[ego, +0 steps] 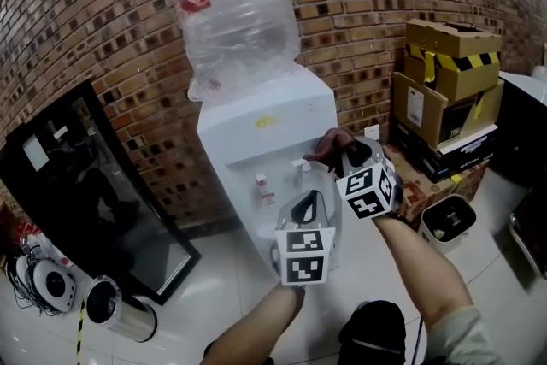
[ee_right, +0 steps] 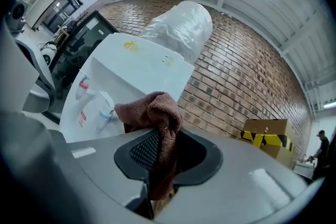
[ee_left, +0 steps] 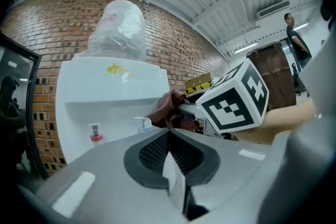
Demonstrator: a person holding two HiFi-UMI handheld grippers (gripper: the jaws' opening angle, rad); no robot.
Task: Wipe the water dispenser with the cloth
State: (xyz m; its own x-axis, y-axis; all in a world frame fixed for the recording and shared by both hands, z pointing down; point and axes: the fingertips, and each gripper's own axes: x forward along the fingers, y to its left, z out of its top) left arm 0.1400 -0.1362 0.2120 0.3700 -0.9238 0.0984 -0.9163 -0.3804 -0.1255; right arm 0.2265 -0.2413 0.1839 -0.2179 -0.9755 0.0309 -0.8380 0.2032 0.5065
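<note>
Keep right gripper [ee_right: 164, 161] clamped on the brown cloth [ee_right: 156, 115], bunched just beside the right front edge of the water dispenser [ego: 261, 137], near the blue tap [ego: 304, 170]; contact not confirmable. Press the loose bunch flat against the dispenser front before stroking. Wipe in overlapping passes, working round the red tap [ego: 262, 182] without pushing either lever. Avoid nudging the inverted bottle [ego: 229, 4]. Hold left gripper [ee_left: 170, 162], closed and empty, clear of the wiping path.

Bunched reddish-brown cloth [ee_right: 156, 113] — raised just beside the upright white water dispenser [ego: 256, 141].
</note>
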